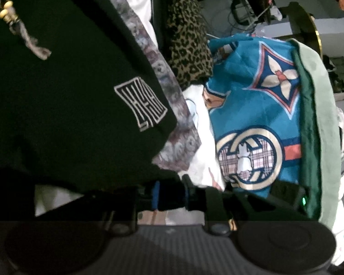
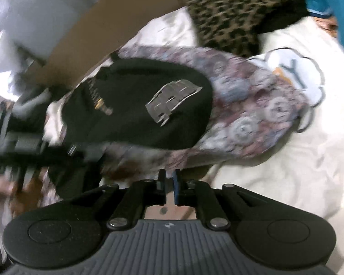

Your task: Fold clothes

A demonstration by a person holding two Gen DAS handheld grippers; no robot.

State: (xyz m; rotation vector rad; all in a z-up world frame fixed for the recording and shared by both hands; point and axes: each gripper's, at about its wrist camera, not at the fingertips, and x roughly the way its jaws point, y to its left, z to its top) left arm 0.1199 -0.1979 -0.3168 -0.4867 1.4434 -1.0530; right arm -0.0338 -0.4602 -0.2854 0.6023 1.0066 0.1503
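A black hooded garment (image 1: 64, 87) with a white square logo (image 1: 141, 103) and beaded drawstrings (image 1: 8, 11) fills the left wrist view. It lies on a purple-grey bear-print garment (image 1: 172, 105). My left gripper (image 1: 172, 194) is at its lower edge, with black cloth between the blue pads. The right wrist view shows the black garment (image 2: 135, 105) on the bear-print garment (image 2: 252, 114), and the left gripper (image 2: 34, 144), blurred, at its left edge. My right gripper (image 2: 169, 176) sits just below the bear-print hem, fingers close together, with nothing visible between them.
White bedding (image 2: 275, 194) lies underneath. A leopard-print cushion (image 1: 188, 36) and a blue patterned blanket (image 1: 259, 119) lie beyond, with green clothes (image 1: 316, 105) on the right. A brown cardboard sheet (image 2: 107, 27) leans at the back left.
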